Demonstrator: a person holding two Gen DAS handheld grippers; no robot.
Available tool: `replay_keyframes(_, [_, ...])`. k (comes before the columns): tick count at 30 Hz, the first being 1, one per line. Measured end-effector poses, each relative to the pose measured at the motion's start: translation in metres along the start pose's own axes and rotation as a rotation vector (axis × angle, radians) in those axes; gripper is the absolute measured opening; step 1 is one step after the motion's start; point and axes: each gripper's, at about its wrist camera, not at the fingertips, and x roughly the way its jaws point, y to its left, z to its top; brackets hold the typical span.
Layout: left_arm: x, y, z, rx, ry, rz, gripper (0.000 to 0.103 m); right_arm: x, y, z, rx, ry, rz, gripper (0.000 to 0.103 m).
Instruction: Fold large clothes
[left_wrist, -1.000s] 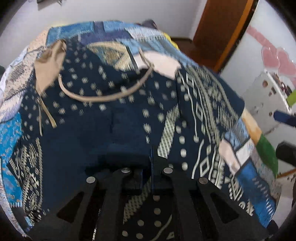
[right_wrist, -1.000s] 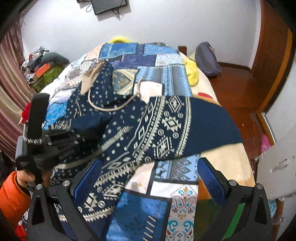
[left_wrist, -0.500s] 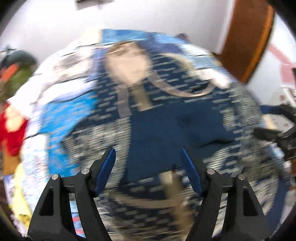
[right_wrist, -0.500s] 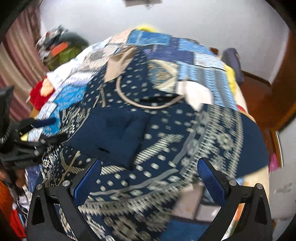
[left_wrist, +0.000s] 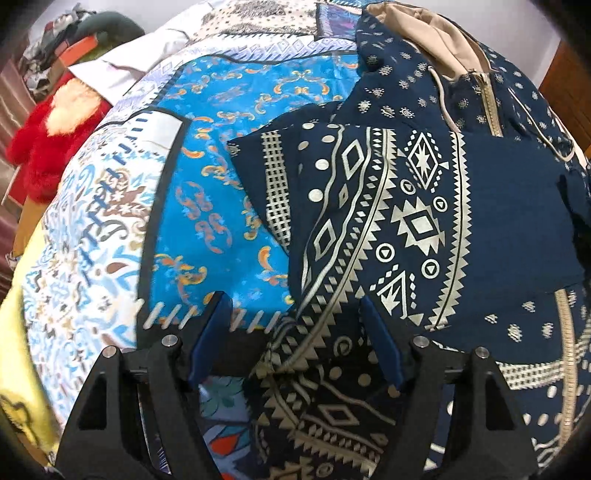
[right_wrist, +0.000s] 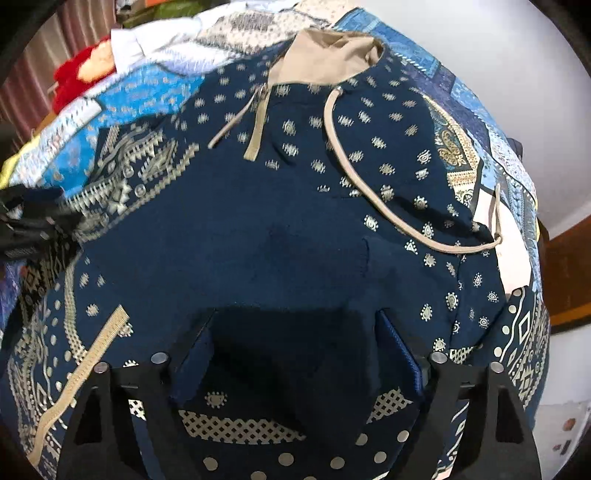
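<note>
Surface: patchwork bedspread (left_wrist: 221, 177) in blues and creams covers a bed, with a red plush toy (left_wrist: 48, 136) and heaped clothes at its far edge, and a white wall behind.
Garment: navy hooded garment (right_wrist: 295, 229) with silver geometric print lies spread across the bedspread, its tan-lined hood (right_wrist: 325, 55) at the far end, a zip (left_wrist: 489, 107) and drawcords running down from it.
Fold so far: one patterned panel (left_wrist: 399, 229), probably a sleeve or side, already lies turned over the plain navy middle.
Left gripper (left_wrist: 293, 339): fingers wide apart, low over the garment's near-left edge where it meets the bedspread, nothing between them.
Right gripper (right_wrist: 295, 354): also spread wide and holding nothing, hovering close above the dark centre of the garment.
Likely step: taking hold of the next edge to fold it inward.
Doing it well: pinch a single layer at the hem corner rather than the bedspread beneath; grip both ends of the same edge so the fold line stays straight; lift enough to clear the wrinkles, and lay the drawcords inside the fold before pressing flat.
</note>
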Motion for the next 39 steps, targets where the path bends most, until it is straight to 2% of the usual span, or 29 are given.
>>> replay_keyframes(1, [0.001, -0.002, -0.001, 0.011, -0.001, 0.008, 0.073, -0.002, -0.002, -0.001, 0.003, -0.005, -0.014, 0.053])
replay_keyframes(4, [0.006, -0.013, -0.004, 0.046, -0.002, 0.046, 0.073, -0.007, -0.009, -0.003, 0.01, -0.013, -0.051, 0.03])
replay_keyframes(5, [0.005, -0.016, -0.005, 0.049, -0.002, 0.053, 0.073, -0.009, -0.012, -0.005, 0.013, -0.016, -0.055, 0.028])
replay_keyframes(6, [0.005, -0.017, -0.006, 0.048, -0.003, 0.058, 0.074, -0.012, -0.015, -0.007, 0.021, -0.023, -0.072, 0.019])
replay_keyframes(8, [0.005, -0.015, -0.008, 0.042, -0.003, 0.057, 0.074, -0.018, -0.023, -0.012, 0.034, -0.041, -0.146, 0.019])
replay_keyframes(15, [0.009, -0.011, -0.012, 0.047, 0.004, 0.077, 0.077, -0.033, -0.085, -0.041, 0.177, -0.026, -0.191, 0.019])
replay_keyframes(17, [0.013, -0.011, -0.01, 0.047, 0.005, 0.084, 0.078, -0.031, -0.099, -0.051, 0.19, -0.015, -0.162, 0.019])
replay_keyframes(19, [0.014, -0.011, -0.009, 0.045, 0.008, 0.088, 0.078, -0.031, -0.105, -0.058, 0.203, -0.017, -0.134, 0.024])
replay_keyframes(20, [0.016, -0.012, -0.009, 0.044, 0.01, 0.09, 0.078, -0.033, -0.107, -0.062, 0.202, -0.019, -0.158, 0.028])
replay_keyframes(21, [0.017, -0.013, -0.008, 0.045, 0.013, 0.093, 0.078, -0.035, -0.108, -0.063, 0.189, -0.017, -0.215, 0.044])
replay_keyframes(22, [0.018, -0.013, -0.007, 0.045, 0.016, 0.095, 0.078, -0.036, -0.107, -0.065, 0.177, -0.018, -0.271, 0.07])
replay_keyframes(24, [0.02, -0.012, -0.007, 0.045, 0.02, 0.1, 0.078, -0.04, -0.11, -0.071, 0.149, -0.041, -0.392, 0.091])
replay_keyframes(27, [0.022, -0.015, -0.003, 0.05, 0.019, 0.099, 0.078, -0.042, -0.125, -0.081, 0.168, -0.025, -0.375, 0.091])
replay_keyframes(32, [0.011, -0.011, 0.006, 0.03, 0.039, 0.101, 0.078, -0.067, -0.162, -0.107, 0.312, -0.057, -0.303, 0.091])
replay_keyframes(35, [-0.008, -0.015, 0.02, 0.037, -0.007, 0.117, 0.078, -0.086, -0.19, -0.122, 0.403, -0.087, -0.27, 0.091])
replay_keyframes(39, [-0.036, -0.032, 0.043, 0.059, -0.08, 0.101, 0.078, -0.103, -0.22, -0.143, 0.51, -0.113, -0.24, 0.091])
